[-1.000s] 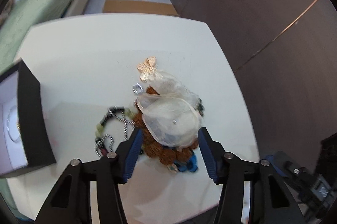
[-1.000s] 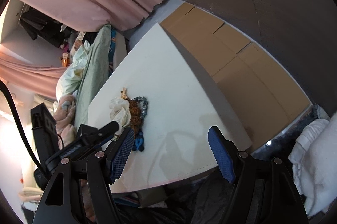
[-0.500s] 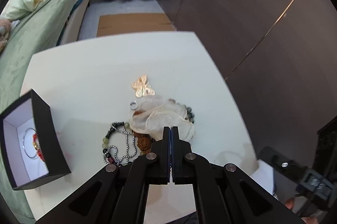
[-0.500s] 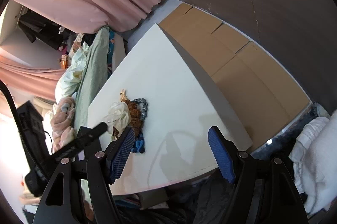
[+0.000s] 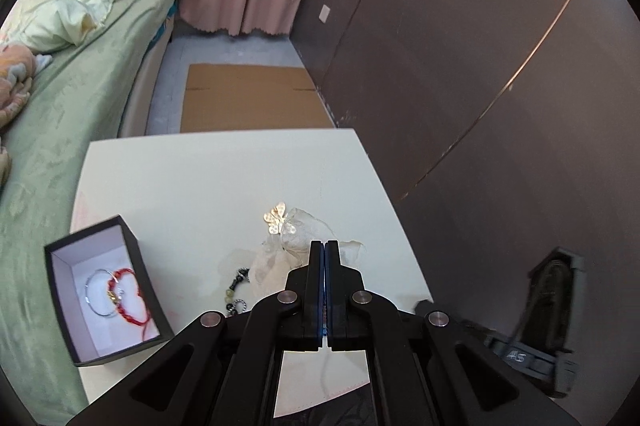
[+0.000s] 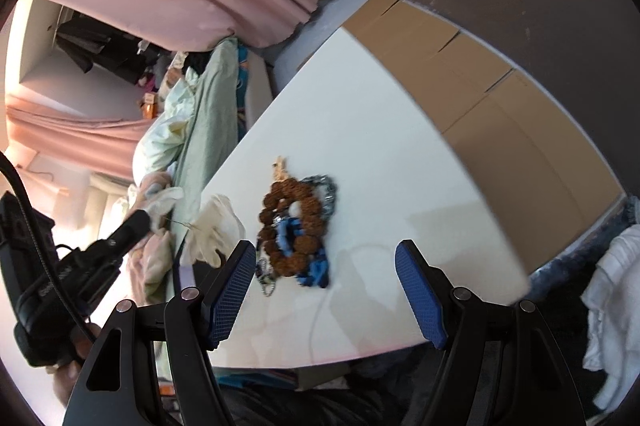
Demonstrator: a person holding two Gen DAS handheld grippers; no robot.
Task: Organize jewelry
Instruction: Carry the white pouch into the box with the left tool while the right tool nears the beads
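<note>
- Left gripper [image 5: 324, 246] had its black fingers pressed flat together, pinching the sheer cream organza pouches [image 5: 280, 258]. From the right wrist view the gauzy fabric hung crumpled off the gripper's tip, clear of the table [image 6: 380, 113].
- Right gripper [image 6: 325, 266] was spread wide, with blue cross-hatched pads [image 6: 420, 294] and nothing between them, hovering over the near edge of the table.
- The jewelry sat in a heap mid-table: a bracelet of chunky, knobbly brown beads [image 6: 290, 222], a silvery chain [image 6: 326, 189] curled on its far right, something bright blue [image 6: 316, 272] at the near end, and a fine ball chain [image 6: 266, 280] trailing left.
- A shiny gold butterfly piece [image 5: 276, 218] lay just past the pile.
- On the table's left stood an open black box [image 5: 100, 286] with a white lining. Inside were a thin silver bangle [image 5: 100, 292] and a red braided cord bracelet [image 5: 130, 296].
</note>
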